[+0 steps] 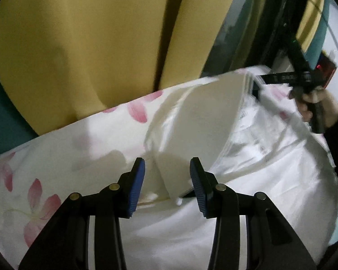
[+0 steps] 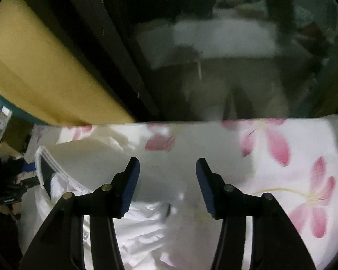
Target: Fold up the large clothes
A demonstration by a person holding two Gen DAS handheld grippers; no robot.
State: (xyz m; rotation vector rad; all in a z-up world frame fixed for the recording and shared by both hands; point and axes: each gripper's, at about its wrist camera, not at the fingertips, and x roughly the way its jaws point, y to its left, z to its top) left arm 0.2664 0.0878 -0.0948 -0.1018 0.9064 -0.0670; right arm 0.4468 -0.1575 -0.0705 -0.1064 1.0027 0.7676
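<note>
Left gripper has its jaws spread apart with nothing between them, hovering over the white garment that lies rumpled on the flowered sheet. A cream-colored flap of the garment is lifted up across the middle of the left wrist view. The right gripper is also spread wide, nothing in it, above the same sheet with the crumpled white cloth down at its lower left (pretty blurry in that view). From the left wrist view you can see the right gripper off at the upper right, touching the garment's raised edge, though I can't tell there if it's pinching it. Yellow curtain hangs behind the bed.
</note>
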